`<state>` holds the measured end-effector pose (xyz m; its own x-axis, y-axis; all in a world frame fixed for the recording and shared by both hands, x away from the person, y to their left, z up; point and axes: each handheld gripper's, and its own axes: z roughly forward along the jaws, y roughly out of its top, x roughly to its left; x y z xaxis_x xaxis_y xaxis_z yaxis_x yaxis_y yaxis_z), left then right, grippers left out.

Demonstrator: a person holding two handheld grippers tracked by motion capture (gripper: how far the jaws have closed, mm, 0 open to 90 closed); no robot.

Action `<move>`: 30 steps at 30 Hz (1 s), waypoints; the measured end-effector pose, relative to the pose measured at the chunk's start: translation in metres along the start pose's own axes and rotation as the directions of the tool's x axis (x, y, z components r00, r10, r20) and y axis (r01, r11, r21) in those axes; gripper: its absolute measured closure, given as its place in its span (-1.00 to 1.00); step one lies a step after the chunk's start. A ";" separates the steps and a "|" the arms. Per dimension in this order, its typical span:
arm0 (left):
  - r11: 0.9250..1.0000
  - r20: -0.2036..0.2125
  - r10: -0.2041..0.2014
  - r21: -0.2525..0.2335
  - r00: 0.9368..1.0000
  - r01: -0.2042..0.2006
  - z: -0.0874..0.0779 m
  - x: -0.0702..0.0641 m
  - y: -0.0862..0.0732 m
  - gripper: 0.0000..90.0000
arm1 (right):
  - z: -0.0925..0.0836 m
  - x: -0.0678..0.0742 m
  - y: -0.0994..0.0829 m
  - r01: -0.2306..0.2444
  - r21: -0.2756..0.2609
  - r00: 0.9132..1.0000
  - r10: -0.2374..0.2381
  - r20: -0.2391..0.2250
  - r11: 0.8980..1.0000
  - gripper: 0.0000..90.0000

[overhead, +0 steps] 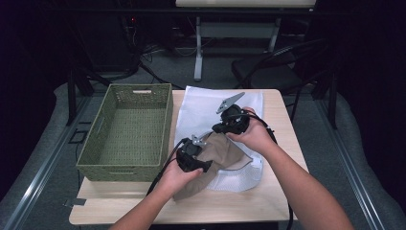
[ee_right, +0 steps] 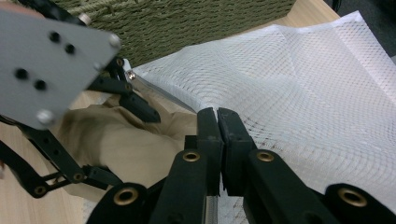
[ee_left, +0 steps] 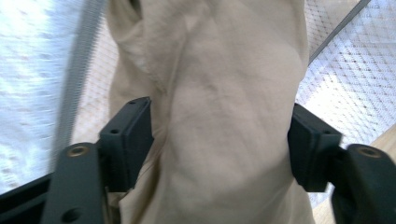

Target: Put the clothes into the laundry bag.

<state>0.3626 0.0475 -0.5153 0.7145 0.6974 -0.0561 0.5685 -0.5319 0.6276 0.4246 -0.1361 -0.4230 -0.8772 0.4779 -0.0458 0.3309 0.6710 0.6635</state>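
Note:
A white mesh bag [overhead: 201, 108] lies flat on the wooden table [overhead: 239, 206], its opening toward the person. A beige cloth [overhead: 221, 149] sits half inside that opening. My left gripper [overhead: 205, 165] is at the cloth's near end; in the left gripper view its jaws [ee_left: 219, 144] stand wide apart with the beige cloth [ee_left: 219, 70] bulging between them, the pads [ee_left: 130, 140] not squeezing it. My right gripper [overhead: 217, 128] holds the bag's upper edge, and in the right gripper view the jaws [ee_right: 218, 119] are shut on the mesh bag [ee_right: 303, 93]. The left gripper [ee_right: 121, 140] shows there over the cloth [ee_right: 93, 126].
A green woven basket [overhead: 95, 139] stands on the table's left half, close beside the bag; its wall [ee_right: 187, 23] rises just behind the grippers. Bare wood runs along the front edge. A dark chair [overhead: 268, 67] and table legs stand beyond the far edge.

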 end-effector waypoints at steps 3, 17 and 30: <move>1.000 -0.001 -0.001 -0.012 1.000 0.001 -0.007 0.002 -0.003 -0.36 | 0.001 0.000 0.000 -0.001 -0.001 1.000 0.001 -0.004 1.000 0.97; 1.000 0.012 0.021 0.006 1.000 -0.021 -0.018 -0.006 -0.030 -0.42 | 0.002 0.001 0.001 -0.003 0.016 1.000 0.003 -0.003 1.000 0.96; 0.997 0.025 0.002 0.072 1.000 -0.003 0.006 -0.001 -0.052 -0.51 | 0.004 0.001 0.000 0.002 0.012 1.000 -0.002 0.000 1.000 0.96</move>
<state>0.3349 0.0717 -0.5530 0.7254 0.6843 -0.0745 0.5940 -0.5677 0.5700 0.4248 -0.1334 -0.4257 -0.8780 0.4764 -0.0467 0.3336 0.6788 0.6541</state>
